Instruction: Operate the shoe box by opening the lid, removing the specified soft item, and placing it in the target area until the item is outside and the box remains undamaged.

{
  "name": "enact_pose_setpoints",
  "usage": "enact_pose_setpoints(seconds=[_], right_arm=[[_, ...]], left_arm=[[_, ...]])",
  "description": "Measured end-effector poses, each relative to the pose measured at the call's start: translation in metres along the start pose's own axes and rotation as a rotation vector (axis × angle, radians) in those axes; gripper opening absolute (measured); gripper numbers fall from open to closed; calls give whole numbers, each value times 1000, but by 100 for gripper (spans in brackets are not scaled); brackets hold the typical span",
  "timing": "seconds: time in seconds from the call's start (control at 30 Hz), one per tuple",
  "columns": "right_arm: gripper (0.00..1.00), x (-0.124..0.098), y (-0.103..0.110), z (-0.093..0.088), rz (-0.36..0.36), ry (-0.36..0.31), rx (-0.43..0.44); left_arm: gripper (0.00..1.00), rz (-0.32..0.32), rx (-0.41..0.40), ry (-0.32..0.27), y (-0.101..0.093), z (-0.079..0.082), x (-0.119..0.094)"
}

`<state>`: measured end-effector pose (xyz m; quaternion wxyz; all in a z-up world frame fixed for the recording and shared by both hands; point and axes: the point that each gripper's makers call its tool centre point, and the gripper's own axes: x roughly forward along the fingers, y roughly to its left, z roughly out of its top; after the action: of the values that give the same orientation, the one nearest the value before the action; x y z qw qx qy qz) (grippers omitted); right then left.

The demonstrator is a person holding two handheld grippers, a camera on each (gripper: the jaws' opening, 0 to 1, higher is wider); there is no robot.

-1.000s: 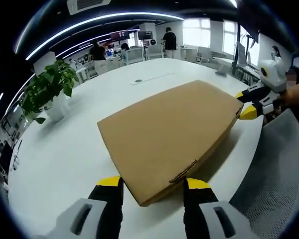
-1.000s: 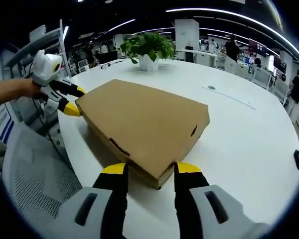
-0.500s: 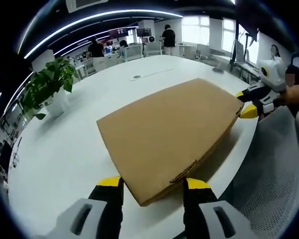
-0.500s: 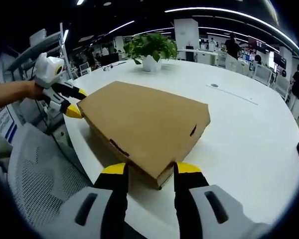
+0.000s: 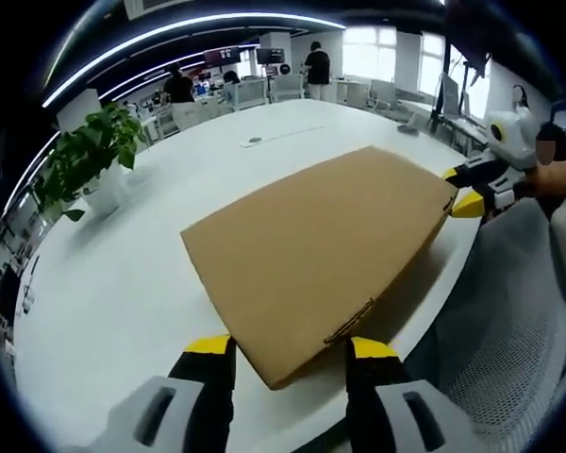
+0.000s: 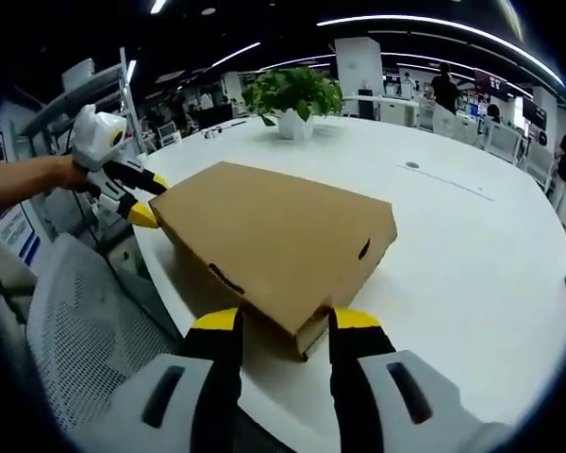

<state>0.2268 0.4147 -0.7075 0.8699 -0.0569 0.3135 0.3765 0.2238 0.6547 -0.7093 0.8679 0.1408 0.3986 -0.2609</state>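
Shoe box point(image 5: 316, 255): flat brown cardboard, lid shut, plain top, small slot cut-outs on side walls. Sits mid-frame in left gripper view, one corner pointing to bottom centre. In right gripper view box point(image 6: 278, 241) also centre, lying flat on white counter point(image 6: 472, 283) near its edge.

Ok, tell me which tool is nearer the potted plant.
Left, by my judgement. The left tool is at the box corner off to the potted plant's side; the right tool faces it across the whole box.

Open-plan office, white table point(image 5: 123, 283), potted plant point(image 5: 85, 170), ceiling light strips point(image 6: 434, 24), mesh chair point(image 6: 85, 349)
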Motion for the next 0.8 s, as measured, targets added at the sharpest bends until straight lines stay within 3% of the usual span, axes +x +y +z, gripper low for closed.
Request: enact_pose_setpoints(seconds=[0.6,0.8], right_arm=[[33,-23,5,33,27,-65,-19],[34,-30,4,48,34,-90,-29]], left_arm=[[53,-17,7,-46,-8,29,-27],[53,-14,-1,-89,-4,43,-37]])
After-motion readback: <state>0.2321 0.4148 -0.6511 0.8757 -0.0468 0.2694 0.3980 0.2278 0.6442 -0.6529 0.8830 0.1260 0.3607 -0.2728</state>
